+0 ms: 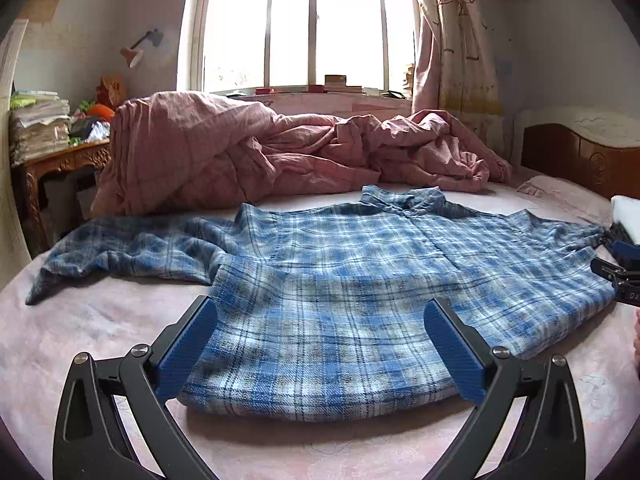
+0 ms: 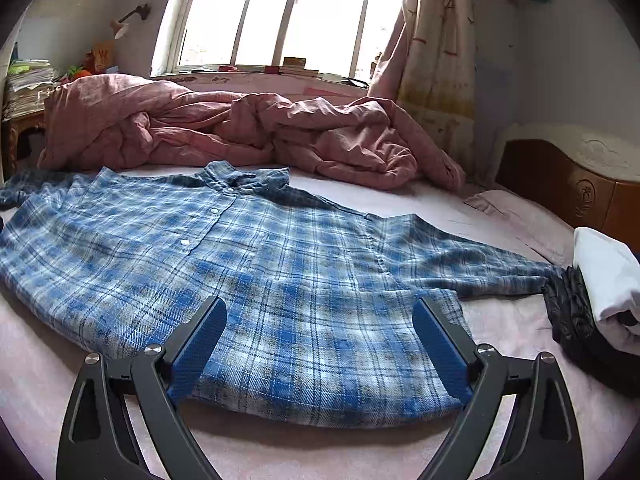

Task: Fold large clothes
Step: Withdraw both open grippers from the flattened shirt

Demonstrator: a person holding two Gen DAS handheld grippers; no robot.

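Observation:
A blue plaid shirt (image 1: pixel 340 280) lies flat, front up and buttoned, on the pink bed sheet (image 1: pixel 80 340), collar toward the window. Its left sleeve (image 1: pixel 120 248) is spread out to the left. In the right wrist view the shirt (image 2: pixel 248 264) has its right sleeve (image 2: pixel 472 256) stretched to the right. My left gripper (image 1: pixel 320 320) is open and empty, hovering over the shirt's hem near the left side. My right gripper (image 2: pixel 320 316) is open and empty over the hem near the right side. The right gripper's edge also shows in the left wrist view (image 1: pixel 616 276).
A crumpled pink quilt (image 1: pixel 260 152) lies across the bed behind the shirt. Folded white cloth (image 2: pixel 608 280) and a black garment (image 2: pixel 568 304) sit at the right. A wooden headboard (image 2: pixel 568 188) is at the far right, a cluttered wooden table (image 1: pixel 60 160) at the left.

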